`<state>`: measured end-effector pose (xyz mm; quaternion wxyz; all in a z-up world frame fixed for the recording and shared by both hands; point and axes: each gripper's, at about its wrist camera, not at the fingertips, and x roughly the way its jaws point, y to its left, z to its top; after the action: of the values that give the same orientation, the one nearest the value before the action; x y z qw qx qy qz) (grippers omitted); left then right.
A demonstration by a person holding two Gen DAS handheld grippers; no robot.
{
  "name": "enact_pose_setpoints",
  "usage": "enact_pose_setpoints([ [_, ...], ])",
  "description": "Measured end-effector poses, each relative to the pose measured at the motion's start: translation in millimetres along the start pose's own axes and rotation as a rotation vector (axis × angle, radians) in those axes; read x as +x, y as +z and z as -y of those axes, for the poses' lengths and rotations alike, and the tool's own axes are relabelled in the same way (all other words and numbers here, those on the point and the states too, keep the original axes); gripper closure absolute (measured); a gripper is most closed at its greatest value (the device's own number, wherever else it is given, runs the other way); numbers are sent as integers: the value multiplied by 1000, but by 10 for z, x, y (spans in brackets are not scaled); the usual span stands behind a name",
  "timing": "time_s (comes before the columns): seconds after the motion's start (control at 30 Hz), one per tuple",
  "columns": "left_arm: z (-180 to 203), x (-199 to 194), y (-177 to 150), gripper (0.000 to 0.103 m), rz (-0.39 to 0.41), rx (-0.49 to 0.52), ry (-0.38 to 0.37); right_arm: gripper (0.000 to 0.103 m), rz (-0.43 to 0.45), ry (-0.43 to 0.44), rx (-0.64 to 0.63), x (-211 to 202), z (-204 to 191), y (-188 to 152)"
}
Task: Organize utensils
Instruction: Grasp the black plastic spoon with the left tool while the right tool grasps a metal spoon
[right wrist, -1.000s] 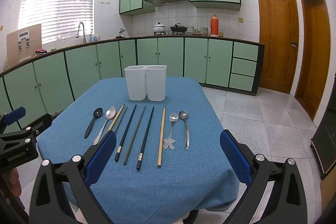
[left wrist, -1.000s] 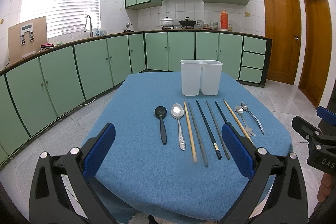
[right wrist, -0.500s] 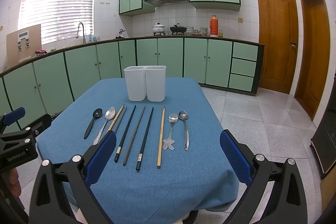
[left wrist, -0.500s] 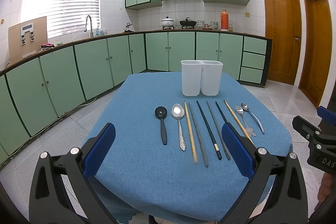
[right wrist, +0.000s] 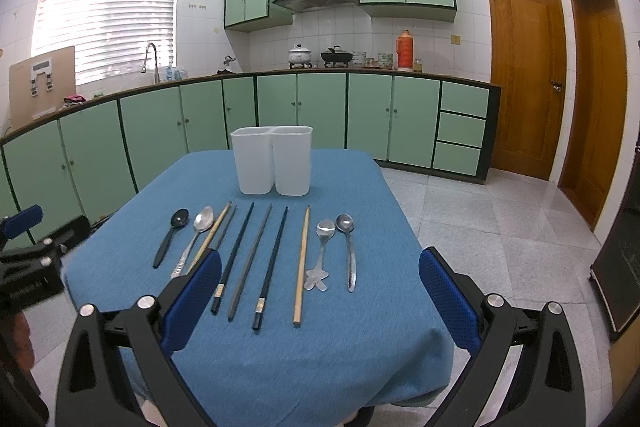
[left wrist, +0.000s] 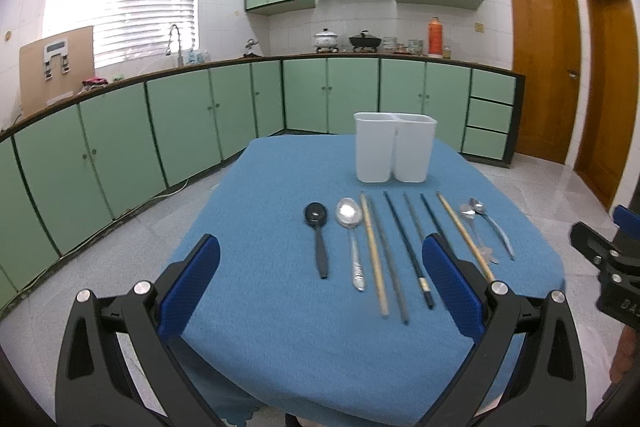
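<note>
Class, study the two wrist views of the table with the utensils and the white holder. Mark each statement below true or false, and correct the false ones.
1. The white two-compartment holder already holds chopsticks. False: no utensil shows above its rim.
2. The black spoon lies at the left end of the row. True.
3. The right gripper grips a wooden chopstick. False: it is open and holds nothing.
4. The left gripper is open. True.
5. The utensils lie on a blue tablecloth. True.

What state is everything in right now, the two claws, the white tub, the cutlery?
Left gripper: open, holding nothing.
Right gripper: open, holding nothing.
White two-compartment holder: upright; inside not visible.
Black spoon: flat on the cloth.
Chopsticks: flat, side by side.
Blue tablecloth: spread over the table.
</note>
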<state>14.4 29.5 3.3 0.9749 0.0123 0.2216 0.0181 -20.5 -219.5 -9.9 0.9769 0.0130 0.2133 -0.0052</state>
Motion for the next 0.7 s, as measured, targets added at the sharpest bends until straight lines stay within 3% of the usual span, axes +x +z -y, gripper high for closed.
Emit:
enact_pose_setpoints([
  [0.2, -183, 353, 44, 5, -56, -21, 43, 6, -19, -12, 12, 227, 119, 80],
  [0.47, -176, 965, 167, 5, -129, 9, 43, 6, -46, -48, 16, 710, 246, 242],
  [0.7, -171, 1736, 262, 5, -274, 22, 60, 6, -85, -65, 20, 1155, 265, 353],
])
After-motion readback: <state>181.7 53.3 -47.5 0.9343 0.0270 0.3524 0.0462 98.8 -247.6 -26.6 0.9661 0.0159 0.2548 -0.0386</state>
